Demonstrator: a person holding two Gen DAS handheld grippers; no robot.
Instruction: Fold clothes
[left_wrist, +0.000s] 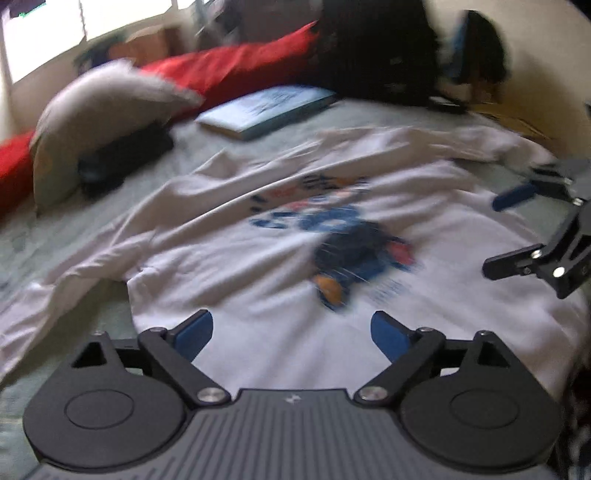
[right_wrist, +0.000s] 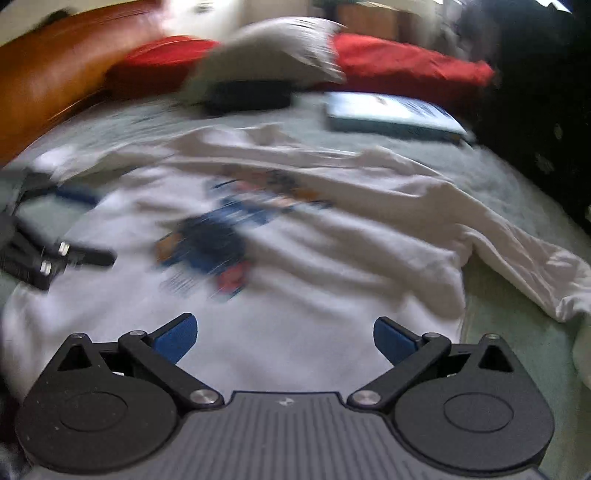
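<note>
Nearest to each camera is its own gripper, angled down over one white T-shirt (left_wrist: 258, 266) that lies spread on the pale green bedsheet (left_wrist: 44, 236). The left gripper (left_wrist: 291, 332) hangs over the shirt's near hem with its two blue-padded fingers (left_wrist: 194, 332) spread wide and only cloth below the gap, nothing pinched. The right gripper (right_wrist: 284, 338) hangs the same way beside it over the same hem, its two fingers (right_wrist: 177, 336) likewise far apart and empty. Each gripper shows at the edge of the other's view, above the shirt's side, jaws apart there too.

The shirt lies front up, with one blue, red and orange print (left_wrist: 340, 243) in its middle. It is wrinkled, and both sleeves trail outward onto the sheet. Both views are blurred, so the print cannot be read.

Beyond the shirt's far edge lies one light blue book (left_wrist: 266, 110), flat on the sheet. To the book's side sits one small dark object (left_wrist: 122, 162) under the corner of one grey pillow (left_wrist: 96, 114). Behind the pillow runs a long red cushion (left_wrist: 236, 62). Farthest from the shirt, a dark bag (left_wrist: 376, 51) stands against the wall.
</note>
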